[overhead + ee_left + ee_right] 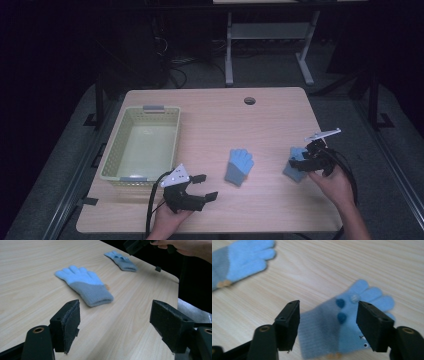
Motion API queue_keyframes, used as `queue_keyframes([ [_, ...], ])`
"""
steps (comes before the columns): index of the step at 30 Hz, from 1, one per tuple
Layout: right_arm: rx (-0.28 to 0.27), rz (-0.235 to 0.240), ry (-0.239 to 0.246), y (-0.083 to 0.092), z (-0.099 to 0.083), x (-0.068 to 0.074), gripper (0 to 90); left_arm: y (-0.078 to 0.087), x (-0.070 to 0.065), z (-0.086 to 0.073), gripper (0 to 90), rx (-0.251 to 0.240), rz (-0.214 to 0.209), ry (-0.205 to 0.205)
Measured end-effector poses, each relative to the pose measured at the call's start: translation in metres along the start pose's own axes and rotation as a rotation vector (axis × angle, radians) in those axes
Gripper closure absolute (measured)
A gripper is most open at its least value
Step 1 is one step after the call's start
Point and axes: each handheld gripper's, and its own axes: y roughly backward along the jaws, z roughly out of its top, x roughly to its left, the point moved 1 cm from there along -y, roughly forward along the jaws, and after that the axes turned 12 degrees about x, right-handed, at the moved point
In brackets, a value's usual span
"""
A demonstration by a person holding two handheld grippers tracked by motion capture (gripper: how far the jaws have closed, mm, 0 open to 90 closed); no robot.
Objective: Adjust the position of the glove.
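A light blue glove with a grey cuff (239, 166) (85, 285) lies flat on the wooden table, fingers pointing away from me. A second blue glove (296, 165) (332, 325), with dark blue dots on it, lies near the table's right edge. My right gripper (306, 161) (328, 322) hangs just over this glove, jaws apart on either side of it and not pressing on it. My left gripper (208, 186) (115, 325) rests near the front edge with its jaws wide and nothing between them, aimed at the first glove.
A pale yellow plastic basket (116, 176) stands on the table's left side with nothing in it. The table (215, 115) has a round cable hole (249, 100) at the back. A desk frame (270, 45) stands behind it.
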Motion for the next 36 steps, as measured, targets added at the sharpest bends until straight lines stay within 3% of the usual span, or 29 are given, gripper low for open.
queue_keyframes([
  [5,0.048,0.006,-0.041,-0.007,0.001,-0.007,41.8,-0.001,0.000,-0.001,24.0,0.007,0.000,0.001],
  [13,0.127,-0.027,-0.073,-0.022,0.005,-0.013,45.3,0.000,-0.001,0.000,24.1,0.013,0.004,-0.012],
  [19,0.177,-0.049,-0.067,-0.029,0.003,-0.015,53.3,-0.004,-0.002,-0.002,24.1,0.021,-0.006,-0.009],
  [25,0.168,-0.104,-0.044,-0.032,0.002,-0.009,56.1,-0.002,-0.002,-0.001,24.1,0.011,-0.004,-0.001],
  [31,0.150,-0.101,-0.045,-0.032,0.000,-0.008,62.0,-0.003,-0.001,-0.002,24.1,0.012,-0.007,0.003],
  [36,0.156,-0.107,-0.039,-0.032,0.001,-0.008,75.5,-0.003,-0.004,-0.002,24.2,0.018,-0.003,-0.016],
])
